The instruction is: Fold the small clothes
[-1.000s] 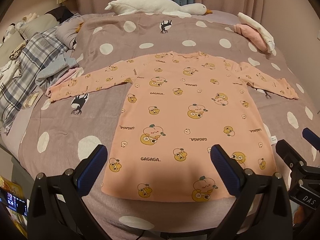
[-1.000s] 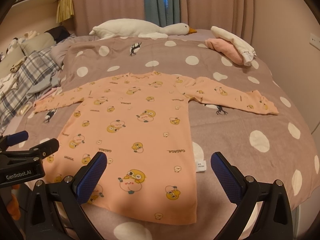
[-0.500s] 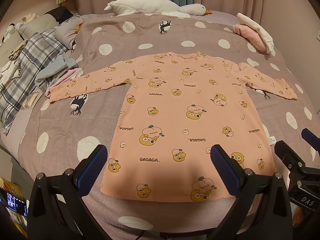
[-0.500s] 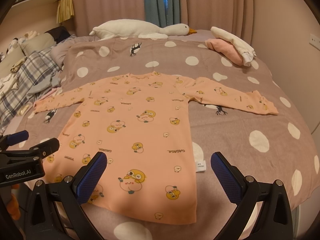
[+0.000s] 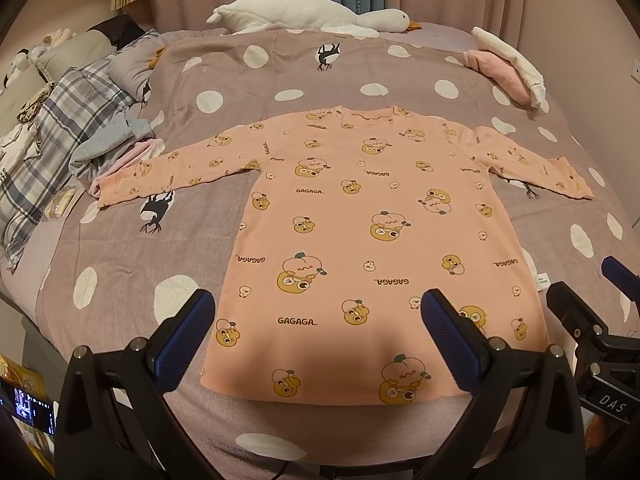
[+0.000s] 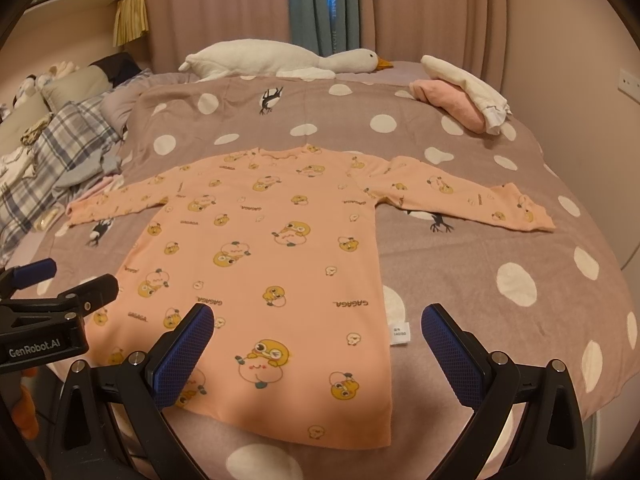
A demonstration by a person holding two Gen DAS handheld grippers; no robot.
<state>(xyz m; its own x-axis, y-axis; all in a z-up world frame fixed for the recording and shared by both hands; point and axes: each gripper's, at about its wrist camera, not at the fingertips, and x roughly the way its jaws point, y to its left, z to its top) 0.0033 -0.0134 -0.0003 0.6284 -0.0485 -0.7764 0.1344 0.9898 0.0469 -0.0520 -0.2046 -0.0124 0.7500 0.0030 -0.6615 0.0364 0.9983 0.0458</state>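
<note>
A small peach long-sleeved shirt [image 5: 360, 232] with cartoon prints lies flat on the bed, sleeves spread left and right, hem toward me. It also shows in the right wrist view [image 6: 260, 264]. My left gripper [image 5: 318, 328] is open and empty, hovering above the hem. My right gripper [image 6: 318, 340] is open and empty above the hem's right part, near the white size tag [image 6: 399, 334]. Each gripper shows at the edge of the other's view.
The bed has a mauve polka-dot cover [image 5: 120, 248]. A white goose plush [image 5: 304, 14] lies at the back. Folded pink and white clothes [image 5: 506, 66] sit at the back right. A plaid blanket and loose clothes [image 5: 60, 128] are piled at the left.
Both grippers have barely moved; the view drifts very slightly. The shirt lies as before.
</note>
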